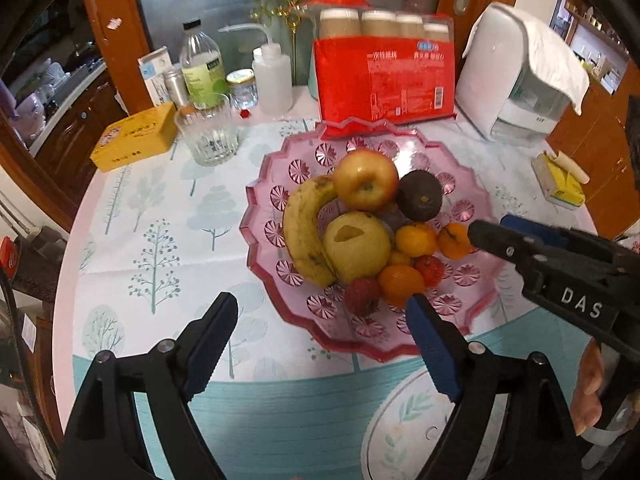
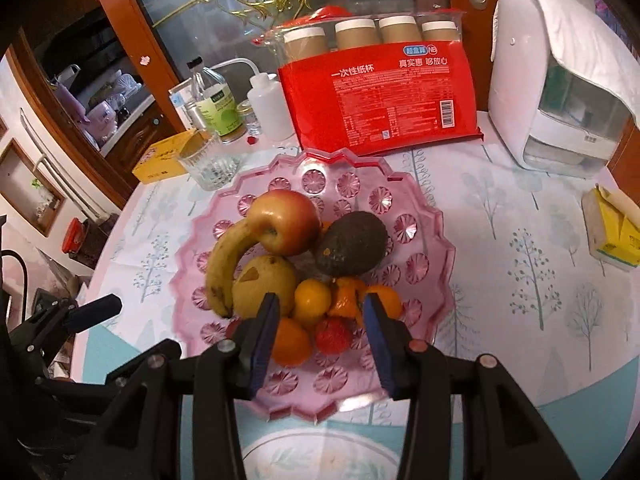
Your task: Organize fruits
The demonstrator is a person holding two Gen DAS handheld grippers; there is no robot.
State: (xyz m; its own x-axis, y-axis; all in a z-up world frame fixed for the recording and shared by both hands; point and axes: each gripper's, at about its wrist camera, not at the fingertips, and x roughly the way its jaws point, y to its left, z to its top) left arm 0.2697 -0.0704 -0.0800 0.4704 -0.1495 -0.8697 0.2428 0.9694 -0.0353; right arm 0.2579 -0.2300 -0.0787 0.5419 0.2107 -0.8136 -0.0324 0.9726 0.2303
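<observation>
The fruit is all piled in the pink dish [image 2: 434, 248] at the middle of the counter [image 1: 160, 216]; the right tongs [image 2: 320, 340] are held wide and empty just over its near rim, the small fruit lying straight ahead between the jaws; the left tongs [image 1: 324, 340], also wide and empty, are kept nearer and to the left, so the right is judged closer; counted: one banana [image 2: 224, 264], its long axis running near to far, two apples, one avocado [image 2: 352, 242], two strawberries, about four oranges.
</observation>
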